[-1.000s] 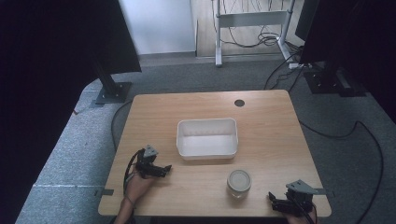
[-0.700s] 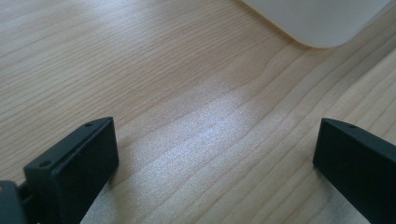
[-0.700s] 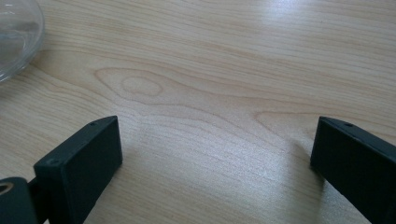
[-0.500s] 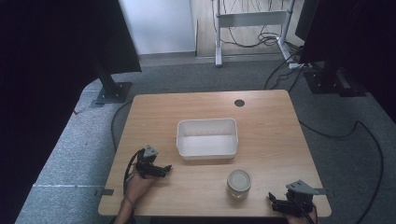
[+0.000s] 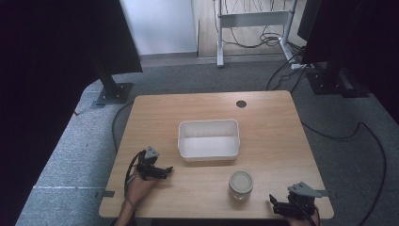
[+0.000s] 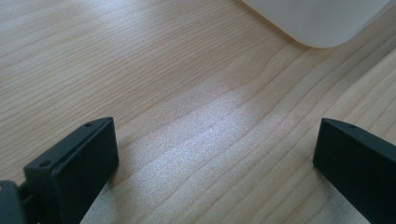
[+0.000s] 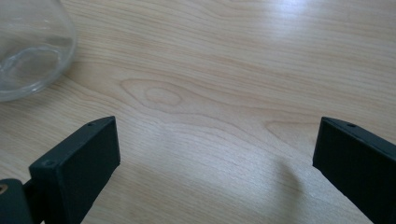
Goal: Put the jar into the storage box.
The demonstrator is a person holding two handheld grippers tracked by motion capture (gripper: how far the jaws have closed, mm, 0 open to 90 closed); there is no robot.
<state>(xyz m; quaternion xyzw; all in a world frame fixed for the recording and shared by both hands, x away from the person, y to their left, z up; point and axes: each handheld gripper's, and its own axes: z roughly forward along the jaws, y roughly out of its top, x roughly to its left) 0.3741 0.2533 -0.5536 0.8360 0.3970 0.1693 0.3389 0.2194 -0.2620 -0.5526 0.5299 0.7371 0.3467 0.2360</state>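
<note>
Step in hand, as judged: start position, nothing grasped yet. Left claw (image 5: 164, 170) released, jaws wide, resting on counter (image 5: 263, 117) at lower left of high view, near tub (image 5: 208, 139). Right claw (image 5: 275, 203) released, lower right, just beside jar (image 5: 241, 183). Jar upright, lidded, apparently empty, at centre-bottom. Next move likely: right claw closes on jar. No readable writing or labels.
</note>
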